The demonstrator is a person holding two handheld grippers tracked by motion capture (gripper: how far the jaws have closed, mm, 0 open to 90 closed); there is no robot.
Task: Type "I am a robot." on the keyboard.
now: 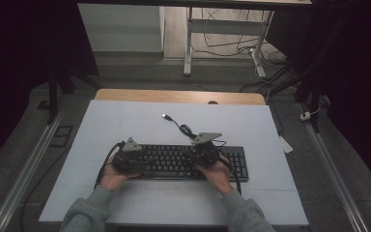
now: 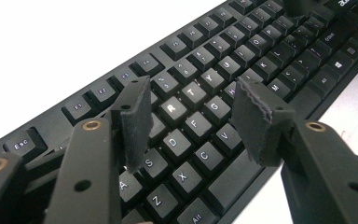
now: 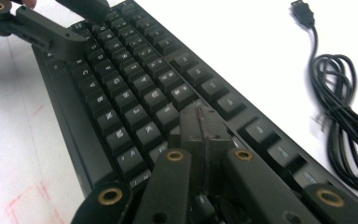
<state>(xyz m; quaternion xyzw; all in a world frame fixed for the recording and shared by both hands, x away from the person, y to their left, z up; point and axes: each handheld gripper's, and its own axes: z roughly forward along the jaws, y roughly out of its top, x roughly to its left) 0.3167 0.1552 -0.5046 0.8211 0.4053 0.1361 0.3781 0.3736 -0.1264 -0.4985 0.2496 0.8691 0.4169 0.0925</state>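
Grey sleeves and two hands enter nearest the camera in the high view, each hand carrying a tool over the black keyboard (image 1: 193, 162).

Keyboard: lies flat on the white surface (image 1: 125, 125), near the person's edge of it, long side running across. All places below are given from the keyboard.

Left tool (image 1: 128, 159): over the keyboard's left end. In the left gripper view its jaws stand apart, nothing between the pads, and the left tool (image 2: 191, 116) hangs above the letter keys around D, F and G. Whether the pads touch any key, cannot tell.

Right tool (image 1: 205, 153): over the keyboard's right-of-middle part. In the right gripper view the right tool (image 3: 200, 126) has its jaws pressed together, tip down among the keys on the right half of the letter block. Contact with a keycap looks likely but cannot be confirmed.

Cable (image 3: 340, 116): black, loosely coiled on the surface beyond the keyboard's far edge, ending in a USB plug (image 1: 165, 116) lying farther back, unconnected.
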